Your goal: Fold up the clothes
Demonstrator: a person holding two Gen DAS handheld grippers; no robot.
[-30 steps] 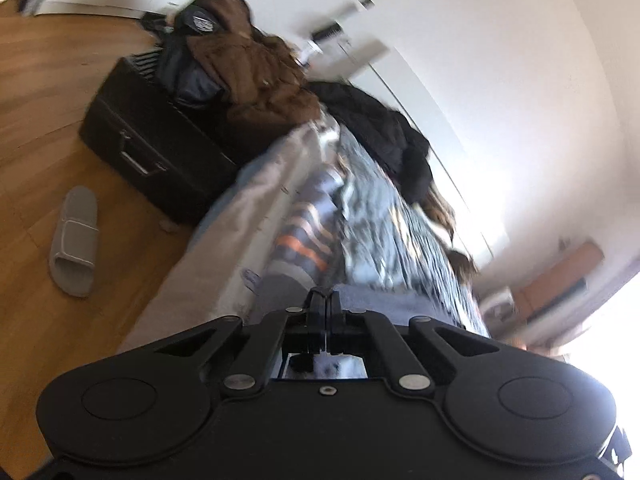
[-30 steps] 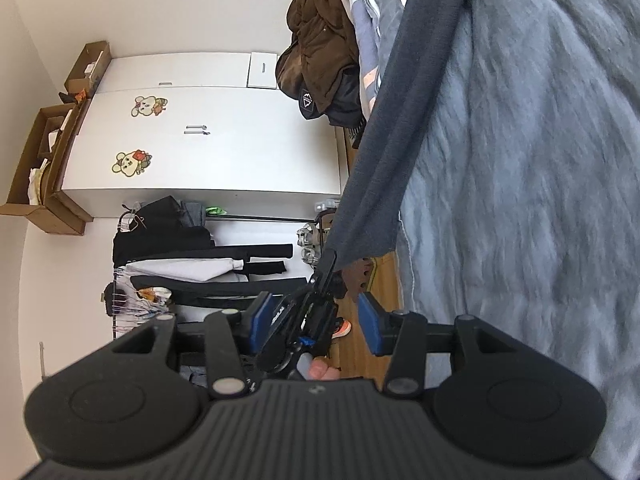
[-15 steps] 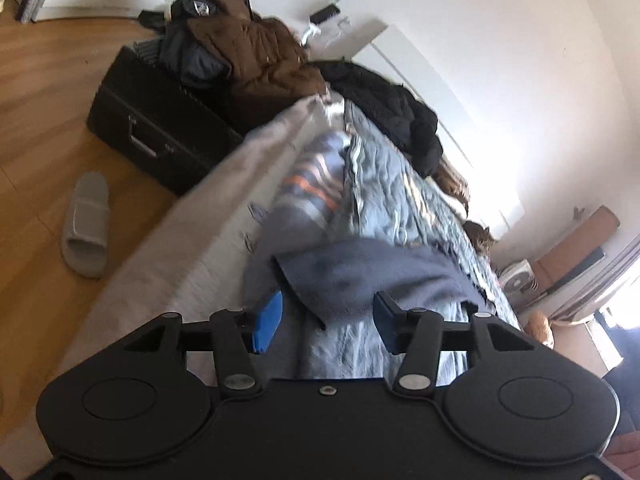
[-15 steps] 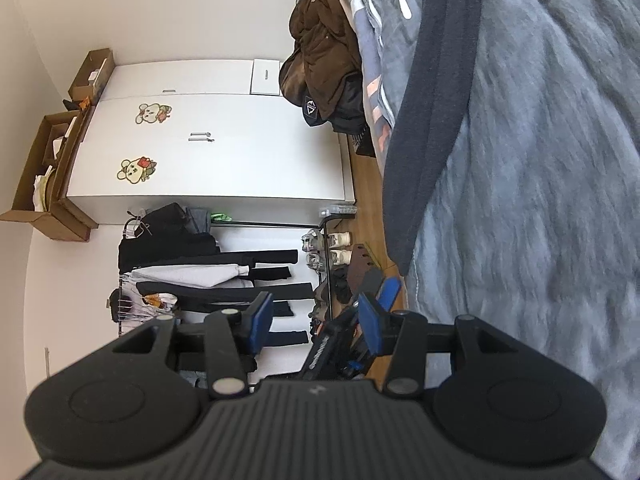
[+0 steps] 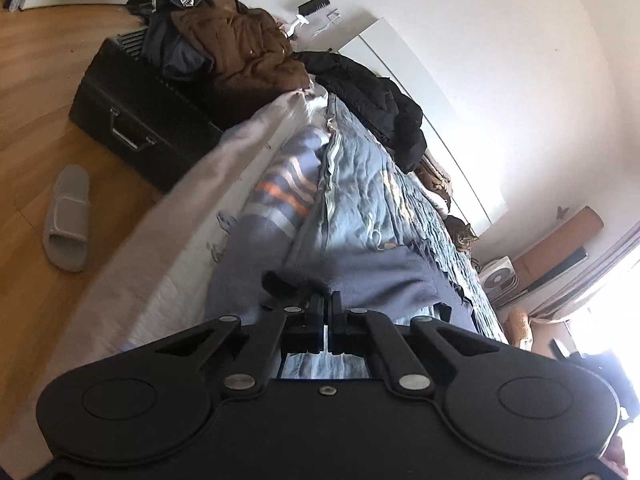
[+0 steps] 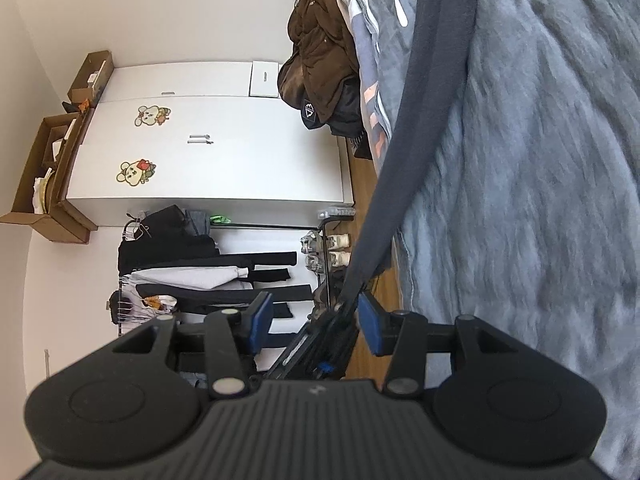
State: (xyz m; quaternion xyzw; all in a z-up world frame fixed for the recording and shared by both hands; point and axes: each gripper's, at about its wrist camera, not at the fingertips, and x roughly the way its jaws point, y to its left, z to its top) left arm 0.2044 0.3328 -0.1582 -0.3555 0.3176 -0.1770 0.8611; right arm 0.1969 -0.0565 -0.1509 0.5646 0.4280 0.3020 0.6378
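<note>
**Left claw pinches the dark garment; right claw stands open beside it**

The left claw (image 5: 327, 312) has its two fingers pressed together, clamped on the edge of a dark blue-grey garment (image 5: 380, 276) that lies across the bed just ahead of it. The right claw (image 6: 316, 320) has its blue-padded fingers (image 6: 262, 320) spread apart with nothing between them; the same garment (image 6: 424, 120) runs as a long, doubled dark strip from the far end of the view down toward the gap, its near end hanging close to the right-hand pad, though whether it touches the pad cannot be told.

The garment rests on a rumpled blue-grey blanket (image 6: 540, 200) that covers the bed. Beyond the left claw lies a striped piece of clothing with orange and white bands (image 5: 286, 192), and past it a black jacket (image 5: 372, 100) on the bed. At the bed's far end a brown coat (image 5: 236, 40) is heaped on a black suitcase (image 5: 132, 116) standing on the wooden floor (image 5: 36, 80). A grey slipper (image 5: 68, 220) lies on the floor beside the bed. A white wardrobe (image 6: 224, 136) with two cartoon stickers and a rack of hanging clothes (image 6: 192, 272) stand against the wall.
</note>
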